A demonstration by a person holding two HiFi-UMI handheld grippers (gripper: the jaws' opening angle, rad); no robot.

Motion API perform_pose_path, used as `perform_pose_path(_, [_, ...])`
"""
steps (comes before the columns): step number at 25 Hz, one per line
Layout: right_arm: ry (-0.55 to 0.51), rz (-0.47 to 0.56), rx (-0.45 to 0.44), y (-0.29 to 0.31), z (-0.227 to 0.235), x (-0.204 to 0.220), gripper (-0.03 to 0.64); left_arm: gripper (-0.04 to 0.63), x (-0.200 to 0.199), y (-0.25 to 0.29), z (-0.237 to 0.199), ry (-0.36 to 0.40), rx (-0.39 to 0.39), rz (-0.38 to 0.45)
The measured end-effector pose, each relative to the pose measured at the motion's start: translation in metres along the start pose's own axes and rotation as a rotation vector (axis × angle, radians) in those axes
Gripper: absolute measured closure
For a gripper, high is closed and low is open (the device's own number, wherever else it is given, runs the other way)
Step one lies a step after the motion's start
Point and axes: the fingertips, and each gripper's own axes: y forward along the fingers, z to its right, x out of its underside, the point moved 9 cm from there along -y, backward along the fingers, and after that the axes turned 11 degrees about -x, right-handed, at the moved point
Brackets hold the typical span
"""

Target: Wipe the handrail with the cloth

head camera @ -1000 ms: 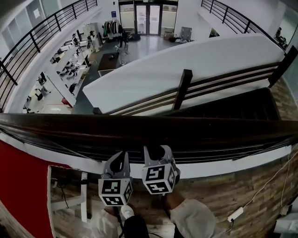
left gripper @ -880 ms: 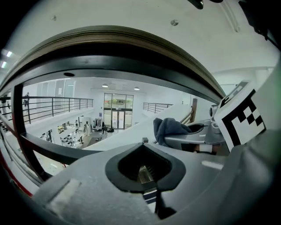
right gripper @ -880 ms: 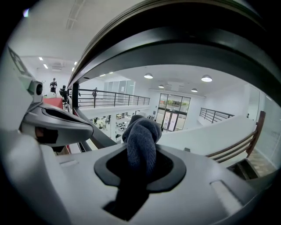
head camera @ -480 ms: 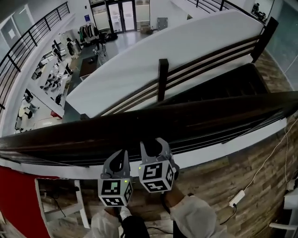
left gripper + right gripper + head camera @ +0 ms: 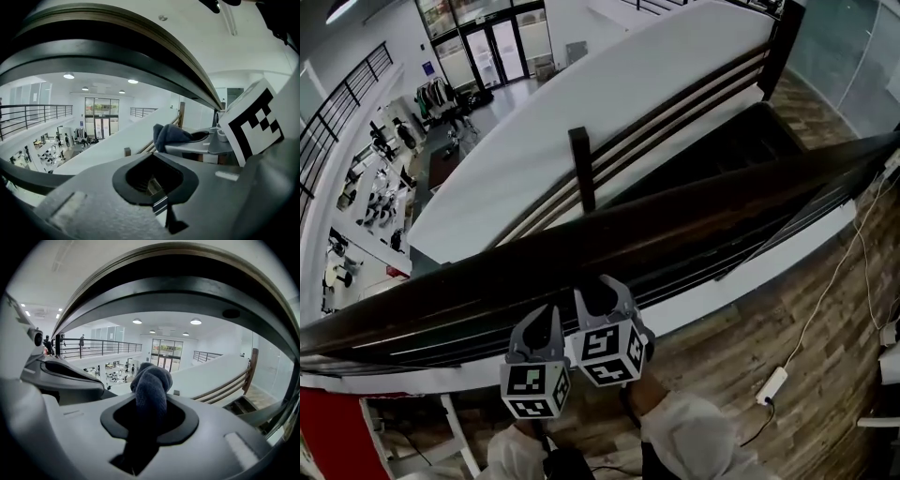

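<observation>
Right hand-held gripper [image 5: 150,425]: clamped on a dark blue-grey bunched cloth [image 5: 151,383], which stands up out of the jaws as a rounded wad.
Left hand-held gripper [image 5: 154,180]: jaws together with nothing between them, sitting just beside the right one.
Cloth's place: below the long dark brown polished wooden handrail [image 5: 675,220], which arches overhead in both gripper views. I see no contact between the two, so wiping looks not yet begun.
Risk, dropping: the open hall lies straight beyond the rail. If the wad slips from the jaws during a stroke, it would likely fall to the lower floor, out of reach.
Risk, scraping: only a small knob of cloth pokes out. Pressed at a poor angle, the hard grey jaw could rub the glossy wood instead of the fabric.
Risk, missed patches: the rail is long and rounded while the wad is narrow, so one pass would probably leave strips untouched.
Risk, underfoot: a white power strip [image 5: 771,384] and its cable lie on the floor at the person's right. A sideways step along the rail could catch it.
Surface: a brown wood-plank floor [image 5: 741,347], ending in a white edge strip [image 5: 750,267] beneath the rail.
Room: an upper gallery over a bright white hall, with a dark staircase [image 5: 712,141], a broad white sloping wall [image 5: 581,122] and glass doors [image 5: 492,47] at the far end.
</observation>
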Motion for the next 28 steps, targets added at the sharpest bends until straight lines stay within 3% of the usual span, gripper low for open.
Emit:
perform_pose_path(13, [0.006, -0.01, 0.051, -0.042, 0.095, 0.026, 0.52, 0.592, -0.019, 0.046, 0.092, 0.018, 0.057, 0.012])
perform_pose_path(28, [0.145, 0.017, 0.066, -0.1, 0.234, 0.06, 0.526, 0.594, -0.037, 0.095, 0.226, 0.076, 0.162, 0.002])
